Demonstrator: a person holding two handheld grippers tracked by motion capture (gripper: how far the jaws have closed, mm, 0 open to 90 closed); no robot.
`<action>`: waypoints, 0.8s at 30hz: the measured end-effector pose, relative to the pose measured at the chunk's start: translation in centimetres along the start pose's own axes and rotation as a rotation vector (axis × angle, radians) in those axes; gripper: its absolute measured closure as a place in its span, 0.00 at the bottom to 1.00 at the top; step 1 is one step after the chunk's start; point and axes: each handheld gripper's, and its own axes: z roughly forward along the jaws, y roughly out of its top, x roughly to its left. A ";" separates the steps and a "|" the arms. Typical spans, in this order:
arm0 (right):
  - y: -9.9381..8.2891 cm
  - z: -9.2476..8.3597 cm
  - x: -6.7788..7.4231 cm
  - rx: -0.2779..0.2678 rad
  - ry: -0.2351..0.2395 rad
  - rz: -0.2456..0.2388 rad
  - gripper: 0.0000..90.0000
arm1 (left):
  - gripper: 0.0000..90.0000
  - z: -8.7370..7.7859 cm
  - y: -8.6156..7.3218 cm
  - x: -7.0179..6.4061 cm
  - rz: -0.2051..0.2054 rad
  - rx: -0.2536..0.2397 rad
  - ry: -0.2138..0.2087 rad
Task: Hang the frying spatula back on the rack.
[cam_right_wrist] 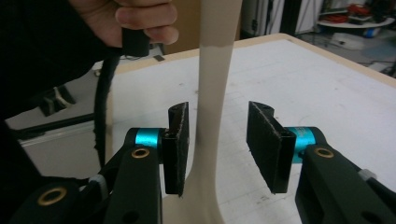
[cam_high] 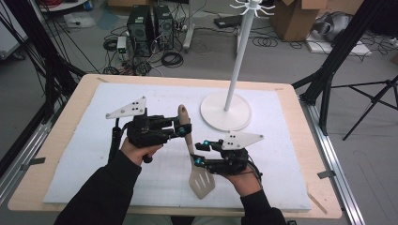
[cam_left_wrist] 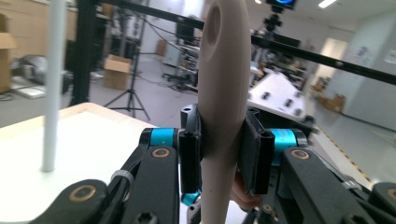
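at the centre of the high view, the left gripper (cam_high: 180, 130) has its jaws clamped on the handle of a beige slotted spatula (cam_high: 192, 154) raised over the white mat on the wooden table (cam_high: 300, 140). the right gripper (cam_high: 201, 153) has jaws parted around the spatula's neck, not pressing. a white round-based stand (cam_high: 226, 110) rises at upper right, just beside.

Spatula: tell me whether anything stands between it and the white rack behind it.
Nothing visible does. The spatula is clamped by its handle in the left claw; the mat between it and the white rack is bare. The right claw stands open around the neck.
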 end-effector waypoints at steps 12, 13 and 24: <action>0.1 0.2 0.0 -0.018 0.150 -0.014 0.69 | 0.80 0.4 0.0 -0.4 0.033 0.057 -0.122; 0.2 0.2 0.0 -0.022 0.160 -0.009 0.70 | 0.80 0.4 0.0 -0.4 0.035 0.059 -0.127; 0.3 0.3 -0.1 -0.021 0.218 -0.026 0.76 | 0.80 0.7 -0.2 -0.7 0.075 0.062 -0.212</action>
